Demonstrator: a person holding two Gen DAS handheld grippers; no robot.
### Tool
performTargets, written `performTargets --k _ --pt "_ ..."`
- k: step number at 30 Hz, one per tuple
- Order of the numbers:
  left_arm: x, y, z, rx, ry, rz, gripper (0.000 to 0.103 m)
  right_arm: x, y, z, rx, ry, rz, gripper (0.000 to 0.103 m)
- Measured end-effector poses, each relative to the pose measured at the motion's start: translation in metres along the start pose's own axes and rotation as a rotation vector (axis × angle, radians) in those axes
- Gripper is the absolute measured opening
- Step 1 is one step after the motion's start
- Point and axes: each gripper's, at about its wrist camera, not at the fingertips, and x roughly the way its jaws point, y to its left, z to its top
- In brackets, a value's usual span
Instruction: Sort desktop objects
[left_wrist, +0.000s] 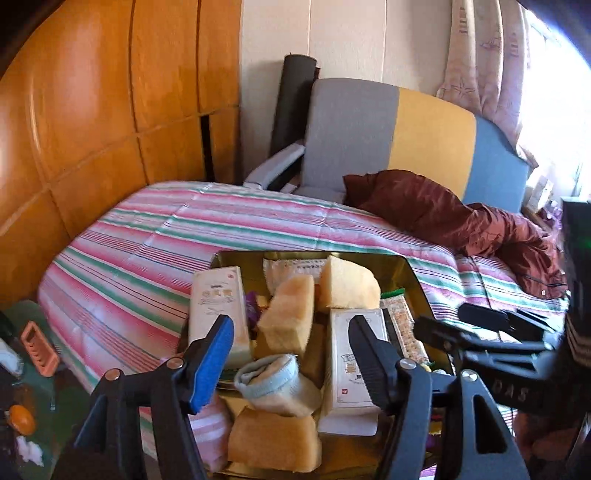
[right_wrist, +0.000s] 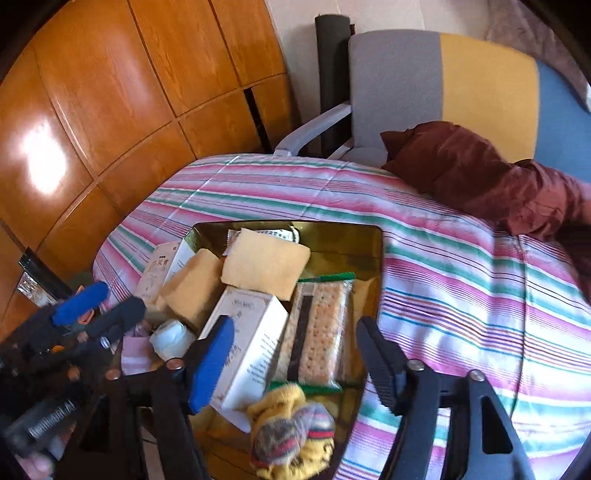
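Note:
A gold tray (left_wrist: 415, 275) (right_wrist: 369, 240) rests on the striped bed, filled with yellow sponge blocks (left_wrist: 288, 314) (right_wrist: 264, 264), white boxes (left_wrist: 352, 365) (right_wrist: 247, 339), a cracker packet (right_wrist: 317, 328) and rolled socks. My left gripper (left_wrist: 291, 365) hangs open over the tray's near end. A pale blue and white sock roll (left_wrist: 275, 384) lies between its fingers, and the pads stand clear of it. My right gripper (right_wrist: 295, 363) is open above the white box and the cracker packet, with a yellow and grey sock bundle (right_wrist: 291, 435) just below it. Each gripper shows at the edge of the other's view.
The pink and green striped cover (left_wrist: 155, 243) (right_wrist: 461, 280) spreads around the tray. A brown garment (left_wrist: 443, 214) (right_wrist: 491, 177) lies at the far right. A padded grey, yellow and blue headboard (left_wrist: 432, 140) and wooden wardrobe panels (left_wrist: 92, 110) stand behind. Small items (left_wrist: 38, 349) sit at the lower left.

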Motion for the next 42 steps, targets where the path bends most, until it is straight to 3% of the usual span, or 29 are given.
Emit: performTargets --k 9,14,17,22,26,42 --pt "-0.038 -0.016 0.001 0.006 -0.057 0.054 0.066 -0.030 0.003 -0.035 0.001 -0.040 -0.064 0.071" --pt "-0.060 -0.024 -0.001 -0.023 -0.092 -0.012 0.066 -0.042 -0.002 -0.053 0.036 -0.049 -0.046 0.071" --pt "-0.072 -0.037 -0.003 0.020 -0.138 0.072 0.066 -0.049 -0.003 -0.060 0.035 -0.059 -0.054 0.072" --pt "-0.082 -0.050 -0.008 0.053 -0.176 0.105 0.066 -0.059 -0.002 -0.067 0.035 -0.075 -0.061 0.072" --pt "-0.082 -0.050 -0.010 0.028 -0.167 0.083 0.066 -0.064 0.002 -0.069 0.012 -0.089 -0.065 0.077" --pt "-0.066 -0.027 -0.016 -0.041 -0.113 0.029 0.066 -0.057 0.016 -0.064 -0.021 -0.079 -0.073 0.077"
